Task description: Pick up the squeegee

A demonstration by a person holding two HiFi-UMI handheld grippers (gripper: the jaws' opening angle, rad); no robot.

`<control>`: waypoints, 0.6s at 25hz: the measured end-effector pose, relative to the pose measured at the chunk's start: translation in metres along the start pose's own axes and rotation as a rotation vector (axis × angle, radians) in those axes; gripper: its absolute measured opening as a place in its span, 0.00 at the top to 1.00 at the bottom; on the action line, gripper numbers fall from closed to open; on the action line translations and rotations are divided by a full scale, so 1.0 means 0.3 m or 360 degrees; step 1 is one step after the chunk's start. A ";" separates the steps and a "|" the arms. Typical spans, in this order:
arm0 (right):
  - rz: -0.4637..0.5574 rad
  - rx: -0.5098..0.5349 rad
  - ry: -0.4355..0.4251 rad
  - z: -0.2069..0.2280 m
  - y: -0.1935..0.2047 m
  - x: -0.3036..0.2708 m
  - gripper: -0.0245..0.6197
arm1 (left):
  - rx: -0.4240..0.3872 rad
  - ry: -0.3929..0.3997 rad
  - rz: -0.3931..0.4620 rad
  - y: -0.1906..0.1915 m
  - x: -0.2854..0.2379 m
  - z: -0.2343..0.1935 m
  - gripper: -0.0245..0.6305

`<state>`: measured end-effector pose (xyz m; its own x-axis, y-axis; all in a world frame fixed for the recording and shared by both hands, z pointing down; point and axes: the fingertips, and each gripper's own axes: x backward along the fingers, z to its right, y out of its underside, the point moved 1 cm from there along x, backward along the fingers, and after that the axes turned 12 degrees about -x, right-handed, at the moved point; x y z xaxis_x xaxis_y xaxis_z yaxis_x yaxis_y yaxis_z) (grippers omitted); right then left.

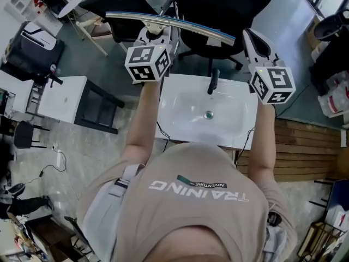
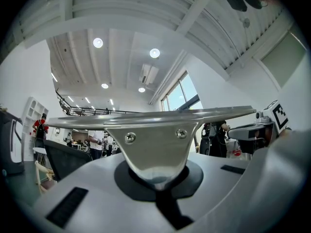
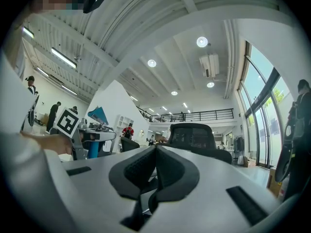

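Note:
The squeegee is a long metal bar with a thin blade, held crosswise in the air beyond the white sink. My left gripper is shut on its short metal neck. In the left gripper view the squeegee's screwed metal plate sits clamped between the closed jaws of the left gripper, with the bar spanning the picture. My right gripper hangs level beside the bar's right end, apart from it. In the right gripper view the right gripper has its dark pads pressed together with nothing between them.
A black faucet stands at the sink's far edge. A black office chair is behind the sink. A white side table stands to the left, and wooden slats lie to the right. People stand far off in the hall.

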<state>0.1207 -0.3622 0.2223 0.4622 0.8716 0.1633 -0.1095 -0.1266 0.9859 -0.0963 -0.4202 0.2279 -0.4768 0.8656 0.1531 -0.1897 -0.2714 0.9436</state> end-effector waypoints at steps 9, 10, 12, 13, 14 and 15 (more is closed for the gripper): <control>-0.0017 0.0009 0.0034 0.008 0.015 -0.008 0.91 | 0.0005 0.0022 -0.0008 0.024 -0.019 -0.012 0.95; -0.0019 0.0010 0.0037 0.011 0.018 -0.008 0.91 | 0.0006 0.0024 -0.0009 0.027 -0.021 -0.012 0.95; -0.0022 0.0007 0.0041 0.014 0.024 -0.009 0.91 | 0.0011 0.0029 -0.0009 0.033 -0.024 -0.012 0.95; -0.0025 0.0002 0.0040 0.013 0.027 -0.011 0.91 | 0.0015 0.0032 -0.0009 0.036 -0.024 -0.012 0.95; -0.0028 -0.0005 0.0037 0.012 0.031 -0.013 0.91 | 0.0019 0.0034 -0.0008 0.039 -0.024 -0.012 0.95; -0.0032 -0.0012 0.0033 0.011 0.034 -0.015 0.91 | 0.0023 0.0035 -0.0007 0.041 -0.025 -0.014 0.95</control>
<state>0.1203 -0.3689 0.2318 0.4458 0.8837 0.1426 -0.1070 -0.1056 0.9886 -0.0987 -0.4317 0.2372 -0.4945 0.8574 0.1424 -0.1794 -0.2610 0.9485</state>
